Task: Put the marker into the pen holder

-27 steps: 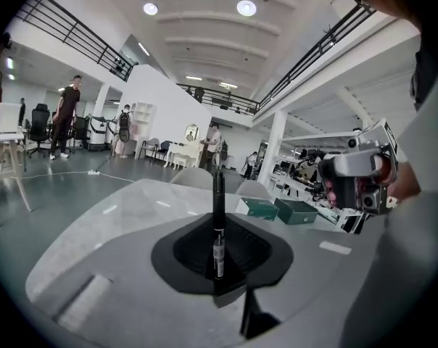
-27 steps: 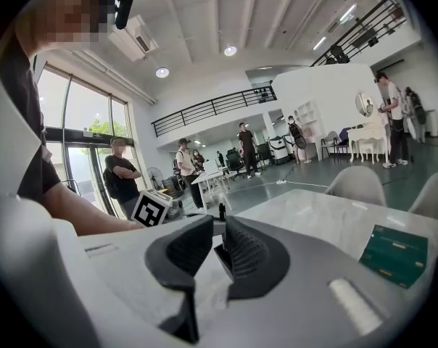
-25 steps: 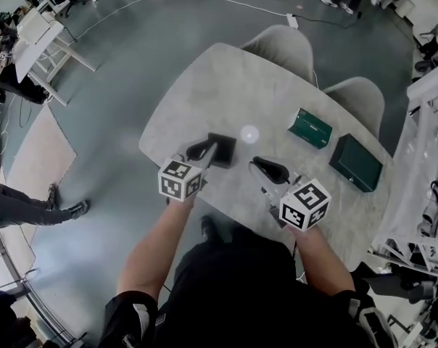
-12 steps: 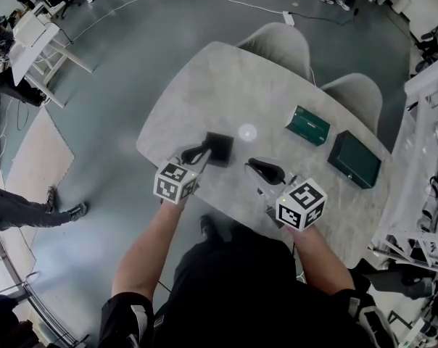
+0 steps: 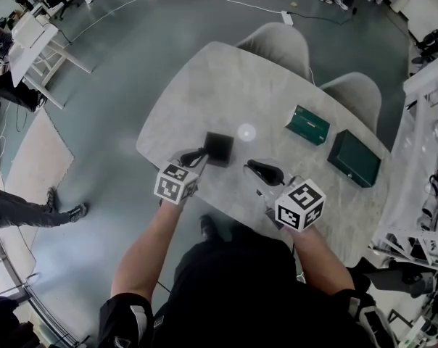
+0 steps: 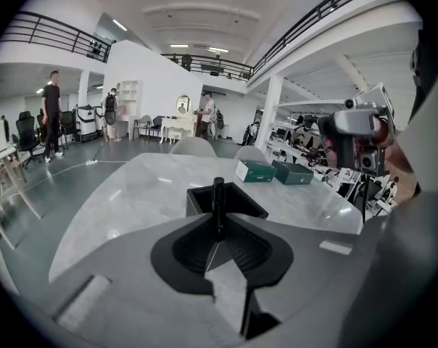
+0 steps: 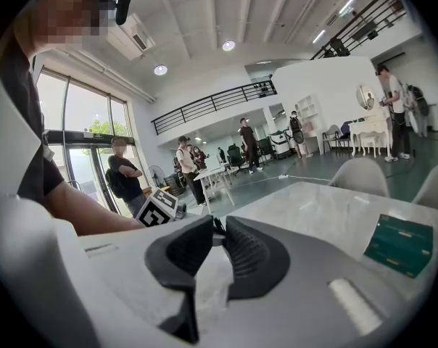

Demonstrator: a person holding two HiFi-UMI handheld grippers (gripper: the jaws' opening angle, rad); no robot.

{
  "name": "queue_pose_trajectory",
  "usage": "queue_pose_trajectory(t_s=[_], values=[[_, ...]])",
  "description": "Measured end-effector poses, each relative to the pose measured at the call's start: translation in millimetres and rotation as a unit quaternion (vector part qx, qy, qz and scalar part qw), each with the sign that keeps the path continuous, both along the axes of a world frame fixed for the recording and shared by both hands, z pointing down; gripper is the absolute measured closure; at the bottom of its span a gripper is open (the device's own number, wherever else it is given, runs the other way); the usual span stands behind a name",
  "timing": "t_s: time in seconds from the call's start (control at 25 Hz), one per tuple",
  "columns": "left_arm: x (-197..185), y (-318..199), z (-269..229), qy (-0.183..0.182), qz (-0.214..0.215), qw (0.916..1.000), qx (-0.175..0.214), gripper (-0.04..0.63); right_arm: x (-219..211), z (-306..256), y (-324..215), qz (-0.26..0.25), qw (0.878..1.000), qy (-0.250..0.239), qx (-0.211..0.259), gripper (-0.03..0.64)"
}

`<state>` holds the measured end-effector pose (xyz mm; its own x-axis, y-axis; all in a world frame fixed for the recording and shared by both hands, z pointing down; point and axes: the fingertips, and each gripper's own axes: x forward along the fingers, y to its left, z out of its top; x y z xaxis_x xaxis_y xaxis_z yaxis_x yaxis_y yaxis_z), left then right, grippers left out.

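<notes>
Now the left gripper point(image 6: 217, 232) grips the marker point(image 6: 217, 201) upright, ready for dropping into the pen holder point(image 6: 194, 204) just beyond; the right gripper point(image 7: 216, 232) is closed and empty.

The marker point(image 6: 217, 203) is a slim black stick, upright and pinched at its lower end between the closed jaws of the left tool point(image 6: 217, 229), with its rounded top free. The pen holder point(image 5: 218, 148) is a small, square, black, open-topped box standing upright on the pale marbled bench point(image 5: 226, 85), near the edge closest to the person. In the left gripper view the marker stands just in front of the holder's near corner, its top crossing the dark opening.
</notes>
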<state>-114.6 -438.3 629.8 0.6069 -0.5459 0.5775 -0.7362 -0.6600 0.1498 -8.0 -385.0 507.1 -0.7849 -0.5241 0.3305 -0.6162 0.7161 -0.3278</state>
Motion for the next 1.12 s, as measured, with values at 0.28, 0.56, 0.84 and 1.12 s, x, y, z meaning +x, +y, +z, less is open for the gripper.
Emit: queue_pose_trajectory(t_s=[0.28,0.56,0.84,1.12], values=[[0,1,1,0.010,-0.012,0.9995,-0.026,0.541,-4,3,5,-0.007,1.000,0.002,-0.004,0.558],[-1,1,2,0.002,-0.027,0.9992,-0.029,0.540,-4,3,7,-0.007,1.000,0.004,-0.005,0.558],[-2,2,2,-0.001,-0.027,0.9992,-0.029,0.535,1,3,8,-0.002,1.000,0.006,-0.004,0.558],[-24,10,-28,0.026,-0.056,0.9981,0.008,0.468,-3,-4,8,0.005,1.000,0.010,-0.002,0.558]])
